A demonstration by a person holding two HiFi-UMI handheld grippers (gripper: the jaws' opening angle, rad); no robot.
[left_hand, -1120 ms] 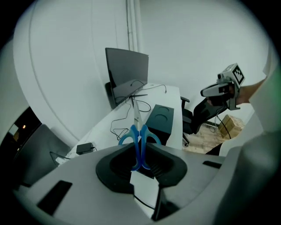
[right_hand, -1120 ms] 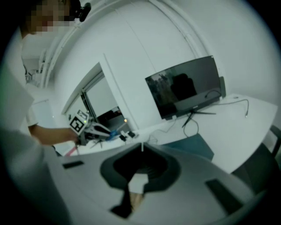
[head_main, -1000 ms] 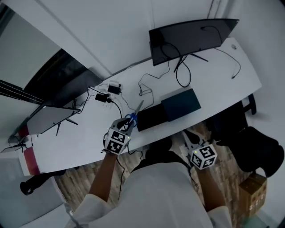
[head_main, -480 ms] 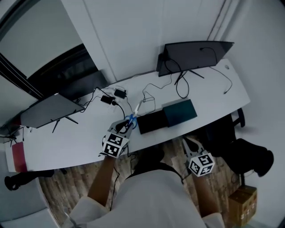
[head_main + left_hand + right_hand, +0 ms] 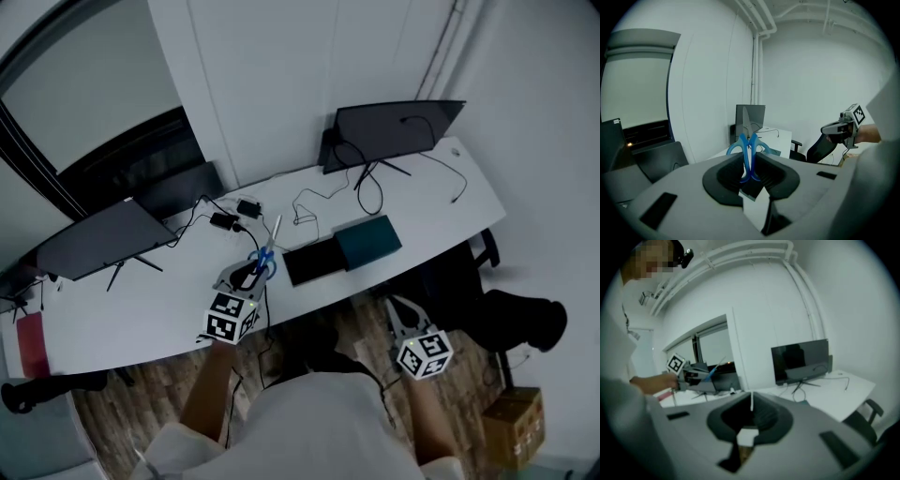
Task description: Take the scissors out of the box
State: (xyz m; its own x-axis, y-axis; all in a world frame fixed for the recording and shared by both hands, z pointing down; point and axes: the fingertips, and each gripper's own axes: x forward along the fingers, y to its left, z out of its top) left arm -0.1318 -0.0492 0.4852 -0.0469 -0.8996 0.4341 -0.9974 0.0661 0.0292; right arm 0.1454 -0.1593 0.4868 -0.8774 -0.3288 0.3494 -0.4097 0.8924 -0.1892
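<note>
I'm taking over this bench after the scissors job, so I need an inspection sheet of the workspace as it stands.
Surface: white curved desk.
Job's things: scissors held blades up in the left hand-held gripper; black box on the desk, teal lid at its right end.
Clutter: power adapters.
Grippers: left shut on the scissors; right hand-held gripper shut, nothing in it, off the desk's front edge.
Cables: loose cables trail across the desk.
Surroundings: monitor at the back, black chair, cardboard carton on the wooden floor.
</note>
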